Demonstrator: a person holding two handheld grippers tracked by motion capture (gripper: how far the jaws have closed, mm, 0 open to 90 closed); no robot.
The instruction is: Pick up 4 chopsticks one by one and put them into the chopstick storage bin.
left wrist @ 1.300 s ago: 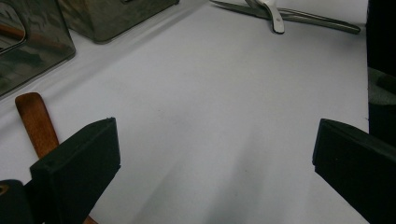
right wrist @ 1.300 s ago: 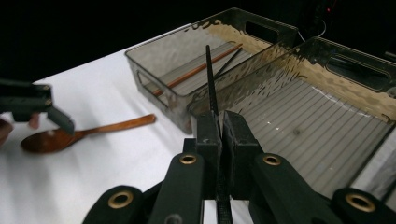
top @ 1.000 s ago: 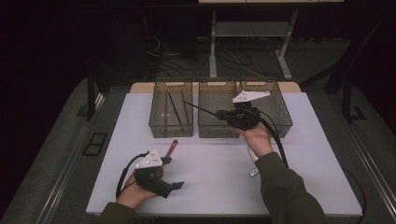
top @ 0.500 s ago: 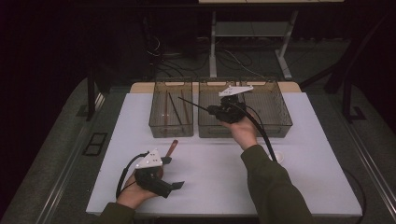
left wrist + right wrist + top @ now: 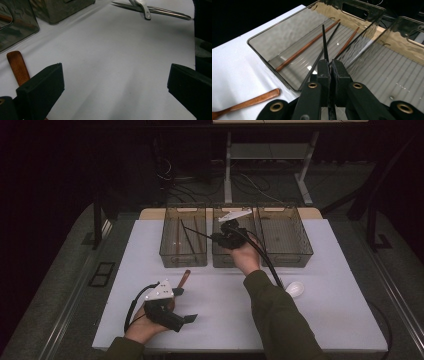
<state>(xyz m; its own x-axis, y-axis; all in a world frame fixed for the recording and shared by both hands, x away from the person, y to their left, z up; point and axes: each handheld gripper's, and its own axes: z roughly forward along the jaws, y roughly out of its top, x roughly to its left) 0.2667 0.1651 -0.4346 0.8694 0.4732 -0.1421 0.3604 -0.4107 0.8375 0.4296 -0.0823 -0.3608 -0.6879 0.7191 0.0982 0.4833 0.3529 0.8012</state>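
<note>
Carrying a black chopstick (image 5: 325, 42) in my right gripper (image 5: 329, 68), jaws pinched tight on its near end, tip poking out over the left bin (image 5: 183, 260). That bin already has chopsticks lying in it; the middle bin (image 5: 220, 261) sits right under my hand. Step in hand, as I read it: sorting cutlery, this stick going into the left bin. Next move: shift a bit further left so the whole stick is over that bin, lower, then release. Left gripper (image 5: 182, 320) rests on the near left of the table (image 5: 345, 320), jaws wide, holding nothing. Wooden spoon (image 5: 17, 66) lies just beside it; white spoon (image 5: 295, 289) waits near right.
</note>
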